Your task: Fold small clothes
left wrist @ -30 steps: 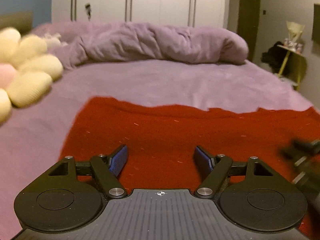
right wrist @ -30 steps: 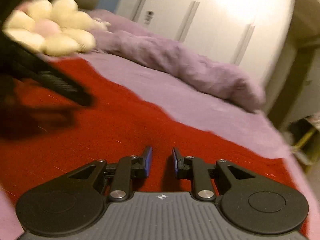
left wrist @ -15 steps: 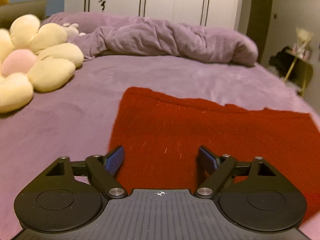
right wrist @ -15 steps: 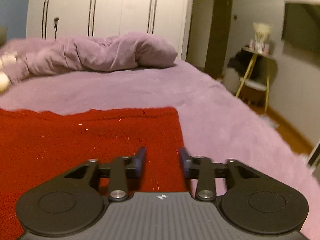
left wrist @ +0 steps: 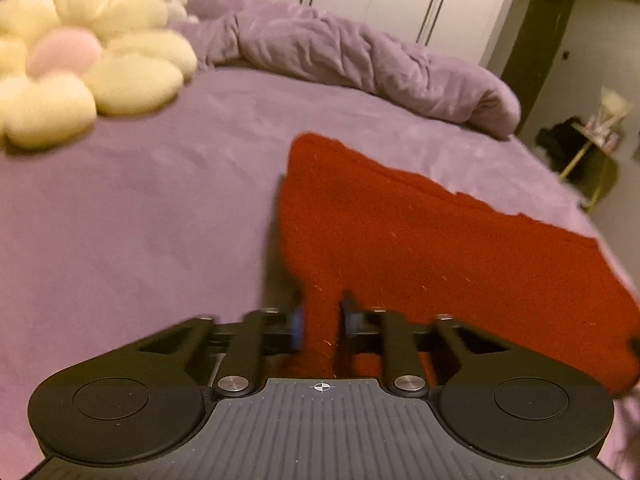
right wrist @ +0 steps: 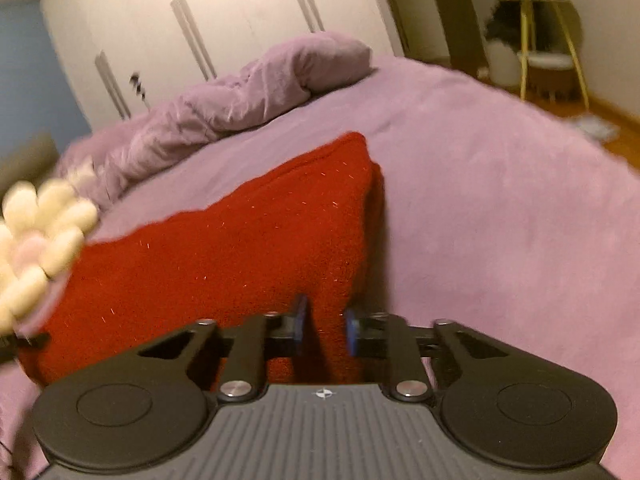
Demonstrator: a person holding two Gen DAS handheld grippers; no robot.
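Note:
A red knitted garment [left wrist: 420,240] lies on the purple bed [left wrist: 140,208]. My left gripper [left wrist: 322,320] is shut on its near left corner, and the cloth rises between the fingers. In the right wrist view the same red garment [right wrist: 224,256] shows, and my right gripper [right wrist: 325,326] is shut on its near right corner. Both corners are lifted off the bed, so the side edges slope up towards the grippers.
A rumpled purple duvet [left wrist: 360,60] lies along the far side of the bed. A cream flower-shaped cushion [left wrist: 80,64] sits at the far left. White wardrobes [right wrist: 200,32] stand behind. A gold-legged side table [right wrist: 540,32] stands on the floor at the right.
Both grippers have closed on the garment's near corners, left on the left corner and right on the right. The corners have lifted off the bed. Both views have tilted.

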